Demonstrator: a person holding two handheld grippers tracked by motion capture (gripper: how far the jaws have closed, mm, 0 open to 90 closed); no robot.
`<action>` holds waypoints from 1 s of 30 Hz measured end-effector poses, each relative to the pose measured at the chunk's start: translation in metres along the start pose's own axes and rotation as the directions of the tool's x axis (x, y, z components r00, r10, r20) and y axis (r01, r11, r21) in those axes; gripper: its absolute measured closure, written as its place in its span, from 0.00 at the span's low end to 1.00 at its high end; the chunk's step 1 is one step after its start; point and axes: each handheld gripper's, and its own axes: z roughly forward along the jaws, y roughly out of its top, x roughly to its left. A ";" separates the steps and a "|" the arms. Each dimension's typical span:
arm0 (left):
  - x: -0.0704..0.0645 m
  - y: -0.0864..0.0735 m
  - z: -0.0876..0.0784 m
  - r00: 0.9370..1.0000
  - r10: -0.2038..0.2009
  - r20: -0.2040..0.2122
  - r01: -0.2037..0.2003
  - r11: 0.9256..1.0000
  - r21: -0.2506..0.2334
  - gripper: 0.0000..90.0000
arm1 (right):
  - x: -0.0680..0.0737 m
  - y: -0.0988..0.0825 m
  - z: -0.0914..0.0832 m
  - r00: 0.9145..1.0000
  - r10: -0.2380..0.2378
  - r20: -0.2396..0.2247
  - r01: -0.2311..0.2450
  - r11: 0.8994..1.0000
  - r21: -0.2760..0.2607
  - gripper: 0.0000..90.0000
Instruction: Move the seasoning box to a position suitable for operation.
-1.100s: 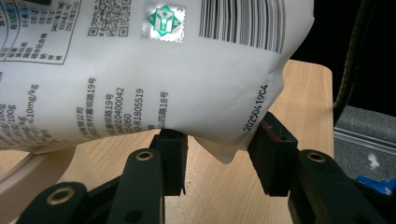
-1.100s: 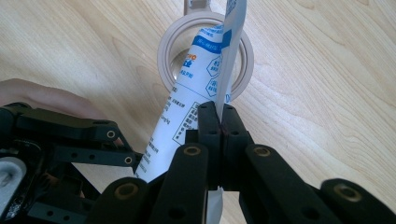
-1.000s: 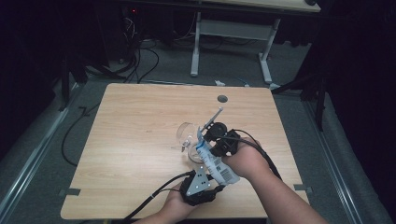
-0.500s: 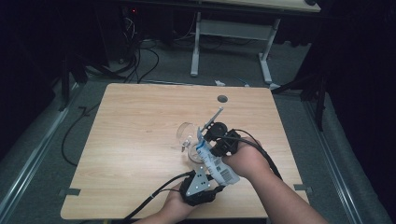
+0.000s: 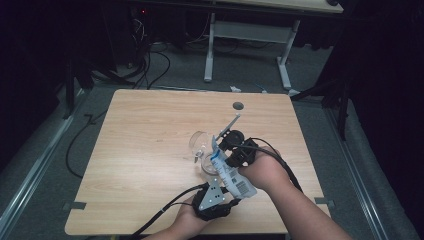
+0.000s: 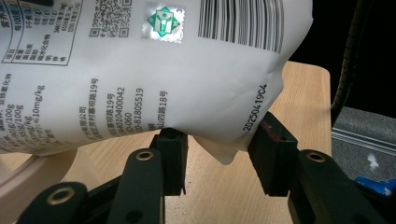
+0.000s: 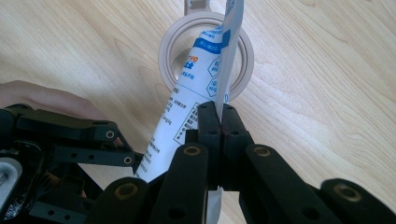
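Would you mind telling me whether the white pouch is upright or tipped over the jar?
Tipped: the white pouch slants with its top end over the jar mouth, pinched in the right gripper.

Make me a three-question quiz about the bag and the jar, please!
1. Where does the bag's top point?
A. into the jar
B. off the table
C. at the floor

2. What colour is most of the bag?
A. red
B. white
C. green

3. What is the right gripper doing?
A. hanging open
B. lying flat on the table
C. pinching the bag's edge

Answers: 1 A, the right gripper view shows its tip over the jar's round mouth. 2 B, the left gripper view shows white with black print. 3 C, its jaws meet on the thin edge.
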 end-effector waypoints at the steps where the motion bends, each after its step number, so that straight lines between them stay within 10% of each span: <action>1: 0.000 0.000 0.000 1.000 -0.001 0.000 0.001 1.000 0.000 0.66 | 0.000 0.000 0.000 1.000 0.001 -0.001 -0.001 1.000 0.001 1.00; 30: 0.003 0.001 -0.001 1.000 -0.014 -0.001 0.014 1.000 -0.010 0.67 | 0.003 0.003 -0.001 1.000 0.024 0.015 -0.024 1.000 -0.013 0.98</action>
